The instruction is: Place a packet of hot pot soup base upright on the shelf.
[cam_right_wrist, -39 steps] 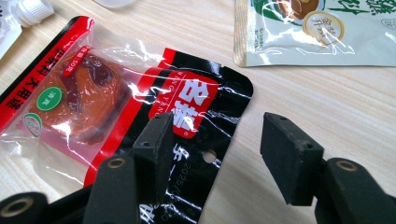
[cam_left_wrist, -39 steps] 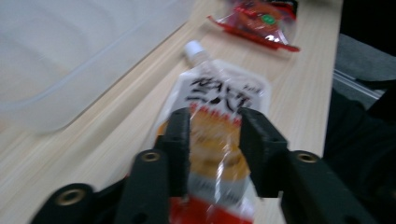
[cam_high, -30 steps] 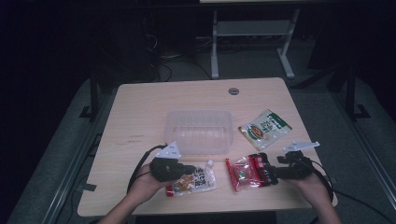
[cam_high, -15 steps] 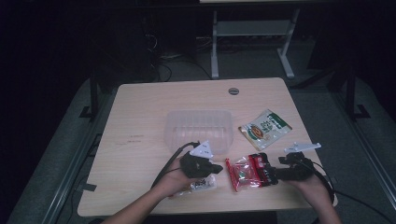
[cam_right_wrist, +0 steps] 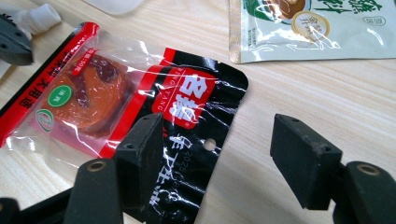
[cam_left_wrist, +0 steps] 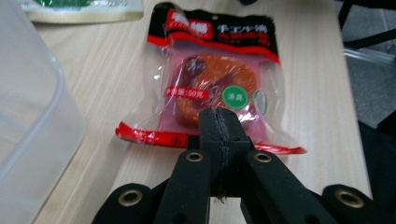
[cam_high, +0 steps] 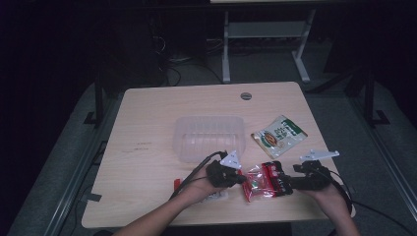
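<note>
The red snack pouch (cam_left_wrist: 212,79), judged light, limp and slippery, is best gripped at its flat sealed edge; left gripper (cam_left_wrist: 219,123) is closed and empty, right gripper (cam_right_wrist: 224,158) is spread wide.

**Black hand-held grippers, brass eyelets, grey plates**

At the lower centre of the high view, the left hand-held gripper (cam_high: 242,179) is a chunky black body topped by a pale grey three-cornered plate, with a thin black cable looping off its rear. At lower right, the right hand-held gripper (cam_high: 286,183) is the same black, carrying a longer pale grey plate and trailing a black cable toward the frame's bottom right corner. Both forearms are bare, with no sleeve visible. In the gripper views, the jaws are matte black blocks on black link arms, each link pinned with a brass-coloured ringed eyelet. The block faces look slightly scuffed and dusty.
</note>
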